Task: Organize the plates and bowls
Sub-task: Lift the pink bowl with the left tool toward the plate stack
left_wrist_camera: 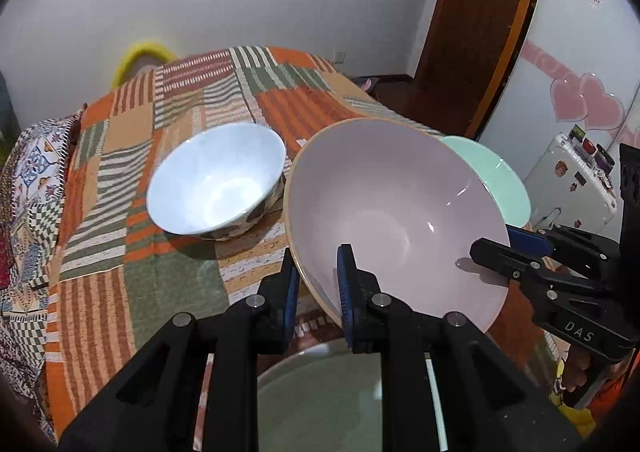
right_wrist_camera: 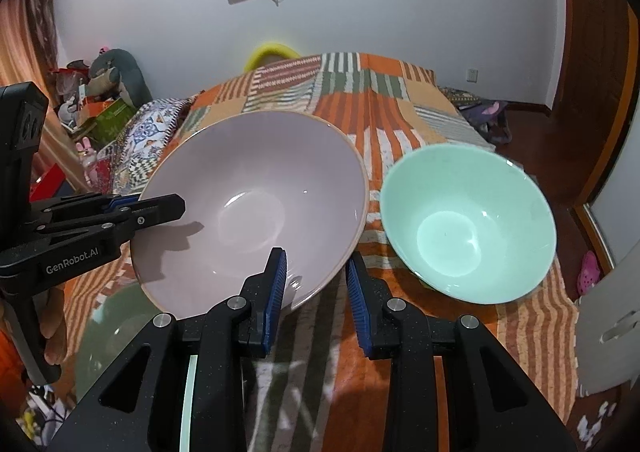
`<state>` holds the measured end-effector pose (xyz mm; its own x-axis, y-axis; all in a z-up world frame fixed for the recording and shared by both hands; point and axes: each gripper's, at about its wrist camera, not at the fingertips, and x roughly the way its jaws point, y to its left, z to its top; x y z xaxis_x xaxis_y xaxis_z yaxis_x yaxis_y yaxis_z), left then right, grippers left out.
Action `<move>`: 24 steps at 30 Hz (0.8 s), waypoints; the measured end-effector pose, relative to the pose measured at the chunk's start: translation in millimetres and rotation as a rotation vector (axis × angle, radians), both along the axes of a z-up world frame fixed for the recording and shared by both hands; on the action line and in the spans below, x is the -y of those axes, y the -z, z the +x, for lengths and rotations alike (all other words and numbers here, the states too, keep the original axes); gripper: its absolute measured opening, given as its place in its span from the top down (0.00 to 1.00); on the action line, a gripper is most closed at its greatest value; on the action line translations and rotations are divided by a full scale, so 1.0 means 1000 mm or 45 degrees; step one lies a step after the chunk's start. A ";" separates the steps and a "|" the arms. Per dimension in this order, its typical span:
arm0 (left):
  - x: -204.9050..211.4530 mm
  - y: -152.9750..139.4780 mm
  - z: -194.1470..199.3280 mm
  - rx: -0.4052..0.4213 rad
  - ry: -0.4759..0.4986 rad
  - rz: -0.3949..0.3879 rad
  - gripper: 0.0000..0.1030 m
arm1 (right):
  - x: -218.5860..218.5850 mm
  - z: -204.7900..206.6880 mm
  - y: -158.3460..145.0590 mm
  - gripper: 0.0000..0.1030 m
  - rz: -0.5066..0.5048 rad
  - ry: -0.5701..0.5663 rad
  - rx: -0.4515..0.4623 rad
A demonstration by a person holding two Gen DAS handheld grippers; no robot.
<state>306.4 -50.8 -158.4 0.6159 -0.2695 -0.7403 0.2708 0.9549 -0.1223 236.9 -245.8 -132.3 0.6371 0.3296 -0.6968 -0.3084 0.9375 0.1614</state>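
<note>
A large pale pink bowl point(left_wrist_camera: 396, 212) point(right_wrist_camera: 256, 204) hangs tilted above the patchwork cloth. My left gripper point(left_wrist_camera: 318, 292) is shut on its near-left rim; it shows from the side in the right wrist view point(right_wrist_camera: 160, 210). My right gripper point(right_wrist_camera: 316, 284) straddles the bowl's right rim with a gap at the outer pad, so it reads as open; in the left wrist view point(left_wrist_camera: 492, 252) it sits at the rim. A mint green bowl point(right_wrist_camera: 468, 224) point(left_wrist_camera: 500, 176) stands to the right. A white patterned bowl point(left_wrist_camera: 216, 180) stands to the left.
A pale green glass plate point(left_wrist_camera: 332, 404) point(right_wrist_camera: 116, 336) lies under the pink bowl near the table's front edge. The striped patchwork tablecloth point(left_wrist_camera: 140, 244) covers the table. A yellow chair back point(left_wrist_camera: 140, 56) stands behind it. A white fridge point(left_wrist_camera: 576, 180) stands at the right.
</note>
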 end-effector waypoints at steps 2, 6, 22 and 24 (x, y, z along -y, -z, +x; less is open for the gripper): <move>-0.006 -0.009 -0.010 0.016 -0.010 -0.004 0.82 | -0.004 -0.005 -0.007 0.73 0.004 -0.016 0.015; -0.022 -0.023 -0.026 0.021 -0.042 -0.021 0.82 | -0.018 -0.018 -0.022 0.73 0.008 -0.057 0.055; -0.069 -0.051 -0.115 0.035 -0.157 0.022 0.83 | -0.058 -0.066 -0.036 0.73 0.056 -0.201 0.077; -0.076 -0.050 -0.127 0.026 -0.181 0.024 0.83 | -0.065 -0.070 -0.035 0.73 0.060 -0.221 0.073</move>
<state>179.7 25.6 -108.0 0.6621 -0.1643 -0.7312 0.1348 0.9859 -0.0995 167.1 -180.9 -97.7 0.6062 0.4696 -0.6419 -0.4748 0.8612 0.1817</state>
